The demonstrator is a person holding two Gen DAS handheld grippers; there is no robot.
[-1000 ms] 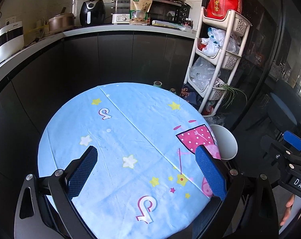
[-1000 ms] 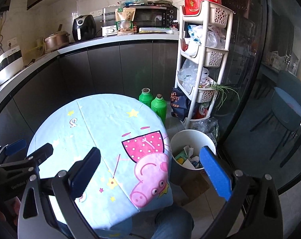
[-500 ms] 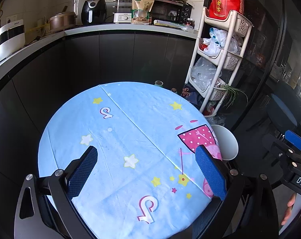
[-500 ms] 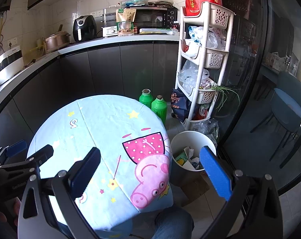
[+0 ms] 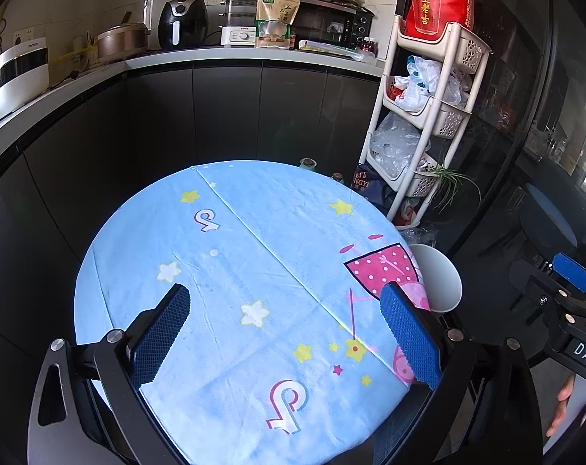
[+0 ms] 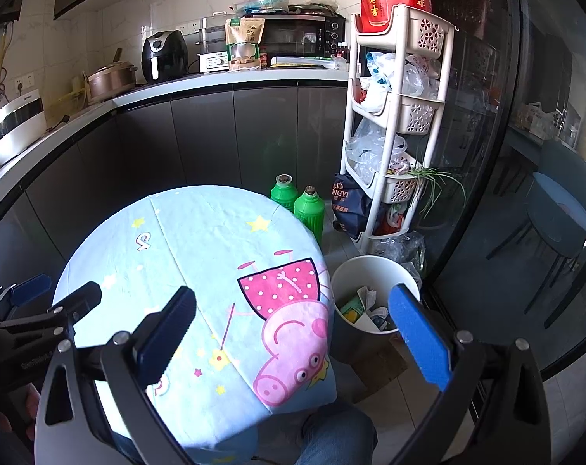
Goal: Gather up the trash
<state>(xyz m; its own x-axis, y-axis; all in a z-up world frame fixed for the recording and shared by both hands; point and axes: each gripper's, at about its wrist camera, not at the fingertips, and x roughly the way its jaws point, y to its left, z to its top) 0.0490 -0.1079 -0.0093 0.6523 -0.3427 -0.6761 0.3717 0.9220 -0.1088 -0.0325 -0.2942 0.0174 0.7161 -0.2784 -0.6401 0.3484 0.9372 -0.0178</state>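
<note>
A white trash bin (image 6: 374, 267) stands on the floor right of the round table (image 6: 199, 240); it holds crumpled paper and wrappers (image 6: 364, 308). Its rim also shows in the left wrist view (image 5: 442, 275). The table's blue cartoon cloth (image 5: 254, 255) carries no trash. My left gripper (image 5: 285, 333) is open and empty above the table's near side. My right gripper (image 6: 293, 333) is open and empty above the table's right edge, its right finger over the bin. Each gripper shows in the other's view, the right (image 5: 564, 294) and the left (image 6: 40, 310).
Two green bottles (image 6: 308, 209) stand on the floor behind the table. A white tiered rack (image 6: 393, 116) with bags stands at the right, beside a glass door. A counter (image 5: 215, 56) with appliances runs along the back. My knee (image 6: 331, 434) is below the table.
Both views have shifted slightly, the scene sliding a little down in frame. Both grippers stay open and empty.
</note>
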